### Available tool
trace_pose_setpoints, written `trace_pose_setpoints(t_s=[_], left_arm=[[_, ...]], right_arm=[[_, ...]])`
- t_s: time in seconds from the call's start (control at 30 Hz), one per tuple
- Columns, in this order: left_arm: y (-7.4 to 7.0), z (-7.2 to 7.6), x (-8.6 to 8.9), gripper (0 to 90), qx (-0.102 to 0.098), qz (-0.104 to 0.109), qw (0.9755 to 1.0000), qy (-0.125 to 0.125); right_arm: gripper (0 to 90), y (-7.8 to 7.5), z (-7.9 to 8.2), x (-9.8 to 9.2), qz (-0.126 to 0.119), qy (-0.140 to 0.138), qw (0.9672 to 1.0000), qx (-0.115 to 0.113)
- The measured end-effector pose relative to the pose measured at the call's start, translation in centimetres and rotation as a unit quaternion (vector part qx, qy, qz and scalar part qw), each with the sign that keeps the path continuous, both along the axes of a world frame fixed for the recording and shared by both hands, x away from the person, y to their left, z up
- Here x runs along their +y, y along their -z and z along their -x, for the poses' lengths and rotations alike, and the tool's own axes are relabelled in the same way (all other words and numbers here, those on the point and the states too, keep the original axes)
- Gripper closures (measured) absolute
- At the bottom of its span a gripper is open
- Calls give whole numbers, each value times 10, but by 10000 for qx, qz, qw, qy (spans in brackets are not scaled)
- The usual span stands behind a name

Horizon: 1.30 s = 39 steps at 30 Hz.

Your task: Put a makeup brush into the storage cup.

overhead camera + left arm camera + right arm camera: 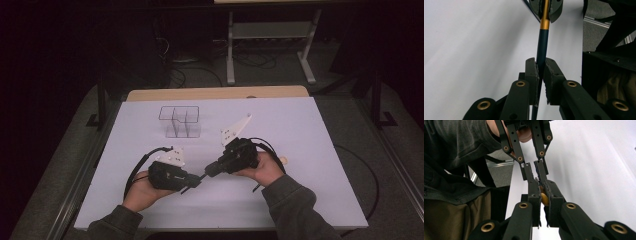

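A slim pen with a dark teal barrel and a gold section spans the gap between my two grippers, low over the white table sheet. My left gripper is shut on the teal barrel; in the high view it sits at centre left. My right gripper is shut on the pen's gold end and points toward the left one. From above, the right gripper meets the left tip to tip, and the pen is a thin dark line between them.
A clear plastic divided box stands on the sheet behind the grippers, left of centre. A wooden strip edges the table's far side. A grey metal stand and cables lie on the floor beyond it.
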<state>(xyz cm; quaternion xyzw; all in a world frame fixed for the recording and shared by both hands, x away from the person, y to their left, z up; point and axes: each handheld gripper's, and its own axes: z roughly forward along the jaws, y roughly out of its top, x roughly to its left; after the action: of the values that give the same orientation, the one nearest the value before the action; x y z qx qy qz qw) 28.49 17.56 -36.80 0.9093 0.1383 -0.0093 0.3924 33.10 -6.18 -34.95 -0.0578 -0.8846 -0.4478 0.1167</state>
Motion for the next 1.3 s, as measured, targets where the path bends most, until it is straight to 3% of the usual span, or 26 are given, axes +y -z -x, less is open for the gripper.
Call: trace_pose_setpoints(t_s=[0.13,0.33,0.4,0.5,0.53,0.6,0.67,0.83,0.97,1.3], left_arm=[[0,1,1,821,-39,-26,10000,51],[-2,3,2,834,-122,87,9999,-15],[-1,3,3,835,-148,153,9997,-78],[0,2,9,835,-174,302,9993,-134],[0,2,9,835,-174,302,9993,-134],[0,3,12,835,-80,543,9982,-252],[0,4,13,835,-52,632,9975,-318],[0,2,13,835,-79,628,9975,-317],[2,3,11,836,-101,652,9974,-301],[3,4,9,820,-142,603,9979,-213]], right_arm=[[833,-2,0,1,47,-29,10000,-14],[810,-2,0,0,-138,22,9999,-6],[680,-3,0,-1,-322,143,9994,39],[654,0,1,-2,-385,246,9989,66],[654,0,1,-2,-385,246,9989,66],[656,5,0,-2,-445,317,9984,110],[684,8,0,-3,-578,407,9974,110],[733,11,0,-2,-771,386,9961,213],[811,11,1,0,-757,350,9963,185],[831,10,1,0,-681,231,9970,287]])
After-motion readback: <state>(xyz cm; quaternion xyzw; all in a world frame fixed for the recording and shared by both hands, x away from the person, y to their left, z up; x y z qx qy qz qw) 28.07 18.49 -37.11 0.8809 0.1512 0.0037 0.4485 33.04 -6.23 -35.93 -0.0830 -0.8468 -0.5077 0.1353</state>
